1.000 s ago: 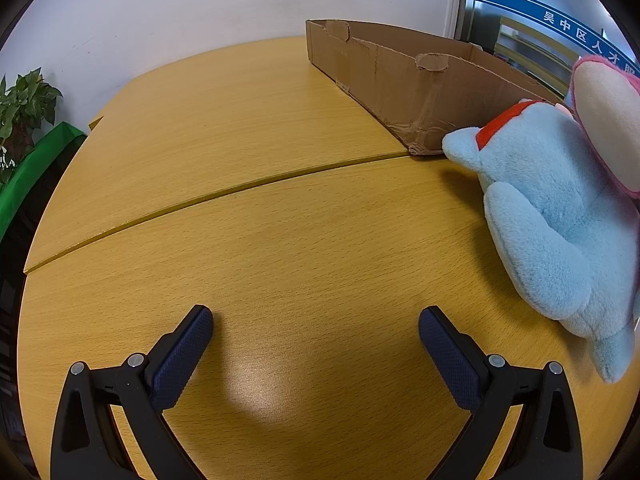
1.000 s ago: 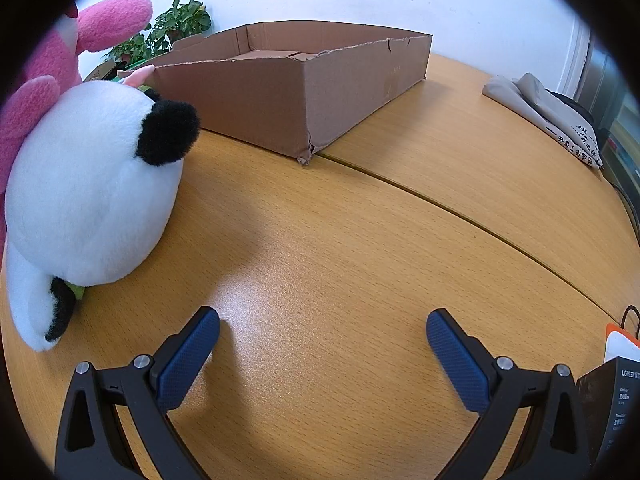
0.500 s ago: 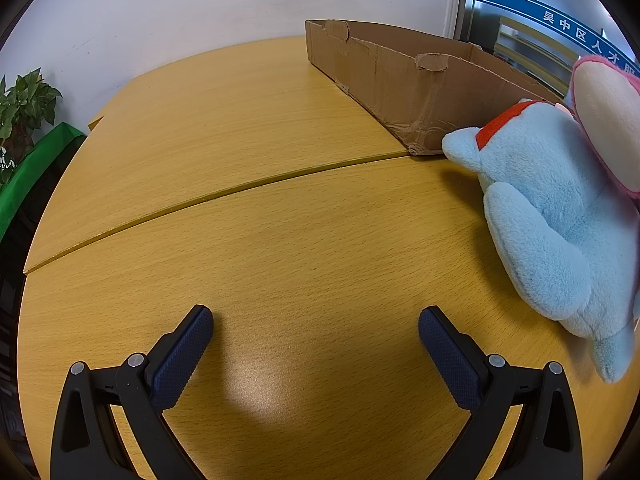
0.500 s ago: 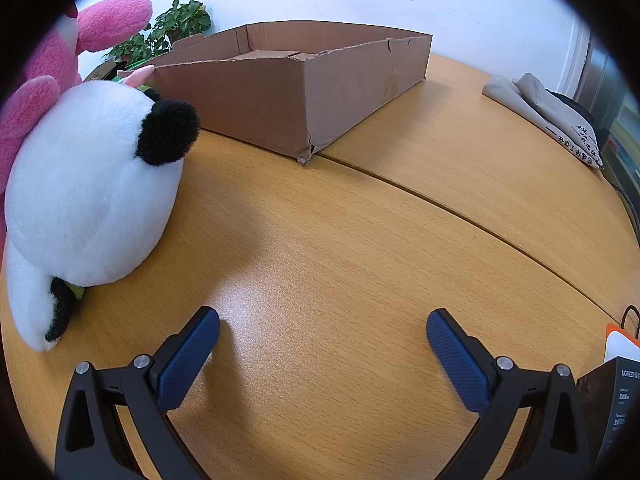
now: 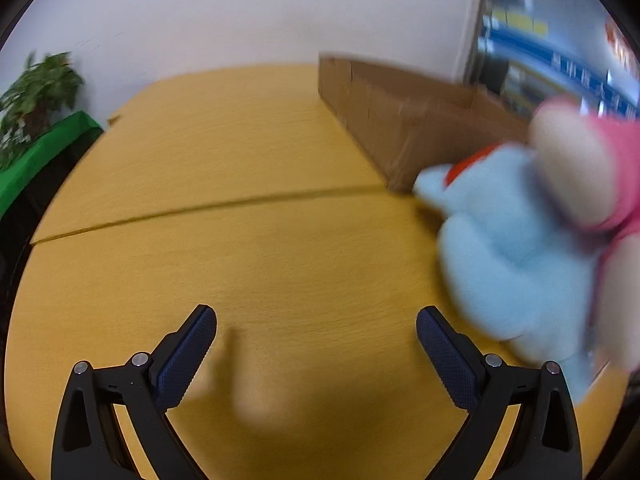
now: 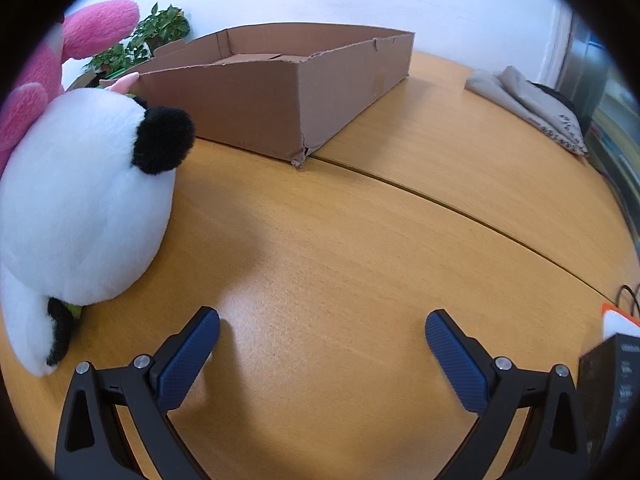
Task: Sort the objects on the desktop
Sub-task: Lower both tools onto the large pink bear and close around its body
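A light blue plush toy (image 5: 508,248) with a red collar lies on the wooden table, right of my left gripper (image 5: 316,336), which is open and empty. A pink plush (image 5: 588,168) leans over it. In the right wrist view a white and black plush (image 6: 80,200) sits at the left, with the pink plush (image 6: 80,36) behind it. My right gripper (image 6: 322,336) is open and empty over bare table. A shallow cardboard box (image 6: 288,84) stands behind the toys; it also shows in the left wrist view (image 5: 404,120).
A folded beige cloth (image 6: 528,100) lies at the far right of the table. A small black box (image 6: 612,392) and a white and orange item (image 6: 618,320) sit at the right edge. A potted plant (image 5: 36,92) stands beyond the table's left side.
The left wrist view has gone blurred and shifted: the left gripper has moved, and the blue plush and box sit lower and closer to it. The right gripper has barely moved.
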A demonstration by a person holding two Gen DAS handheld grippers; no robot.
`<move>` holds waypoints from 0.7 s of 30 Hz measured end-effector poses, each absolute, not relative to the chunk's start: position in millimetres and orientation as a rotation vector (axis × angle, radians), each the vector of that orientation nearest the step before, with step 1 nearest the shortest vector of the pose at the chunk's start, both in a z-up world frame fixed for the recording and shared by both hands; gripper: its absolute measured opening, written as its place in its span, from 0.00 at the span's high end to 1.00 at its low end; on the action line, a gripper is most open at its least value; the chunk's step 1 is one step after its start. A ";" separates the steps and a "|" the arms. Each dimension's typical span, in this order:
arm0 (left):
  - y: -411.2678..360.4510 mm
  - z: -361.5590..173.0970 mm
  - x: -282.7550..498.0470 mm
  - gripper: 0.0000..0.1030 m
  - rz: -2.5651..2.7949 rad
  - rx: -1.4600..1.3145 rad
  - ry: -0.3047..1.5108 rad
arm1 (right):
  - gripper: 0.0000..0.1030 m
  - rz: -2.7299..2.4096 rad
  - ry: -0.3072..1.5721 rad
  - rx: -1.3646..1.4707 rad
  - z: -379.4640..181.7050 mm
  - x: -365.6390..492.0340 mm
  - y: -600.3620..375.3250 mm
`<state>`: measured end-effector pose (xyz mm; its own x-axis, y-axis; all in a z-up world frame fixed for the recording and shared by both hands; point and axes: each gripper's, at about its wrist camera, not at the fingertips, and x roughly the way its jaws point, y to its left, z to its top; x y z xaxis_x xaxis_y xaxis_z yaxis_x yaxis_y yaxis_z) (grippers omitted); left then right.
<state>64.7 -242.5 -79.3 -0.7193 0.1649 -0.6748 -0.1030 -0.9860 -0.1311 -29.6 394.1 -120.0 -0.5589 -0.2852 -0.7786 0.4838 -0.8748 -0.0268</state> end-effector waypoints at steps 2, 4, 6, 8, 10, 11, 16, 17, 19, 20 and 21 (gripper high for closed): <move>-238.4 -49.4 99.4 0.00 2.888 -0.988 -0.208 | 0.00 -2.487 0.258 1.092 -105.7 -13.7 401.4; -224.0 -21.9 134.4 0.00 2.959 -0.900 -0.228 | 0.00 -2.534 0.160 1.018 -84.4 9.2 407.2; -195.8 -4.8 162.8 0.00 3.018 -0.877 -0.185 | 0.00 -2.568 0.120 0.938 -62.9 36.9 404.6; -165.1 6.8 187.0 0.00 3.079 -0.878 -0.145 | 0.00 -2.612 0.121 0.866 -44.1 67.3 394.2; -133.3 8.1 202.7 0.00 3.126 -0.919 -0.160 | 0.00 -2.697 0.156 0.807 -31.9 95.0 379.6; -119.4 6.3 207.6 0.00 3.103 -0.932 -0.211 | 0.00 -2.725 0.169 0.781 -28.9 106.9 371.5; -60.8 1.1 214.4 0.00 2.951 -0.930 -0.342 | 0.00 -2.788 0.127 0.633 -12.3 159.8 330.9; -51.5 2.3 213.1 0.00 2.937 -0.927 -0.307 | 0.00 -2.779 0.115 0.598 -7.1 170.1 322.6; -35.2 4.7 209.4 0.00 2.905 -0.921 -0.246 | 0.00 -2.757 0.096 0.545 2.5 188.3 307.6; -30.5 5.2 206.2 0.00 2.883 -0.924 -0.236 | 0.00 -2.744 0.087 0.531 6.7 195.7 301.2; -26.6 4.5 203.6 0.00 2.853 -0.931 -0.238 | 0.00 -2.734 0.075 0.523 11.6 198.3 297.0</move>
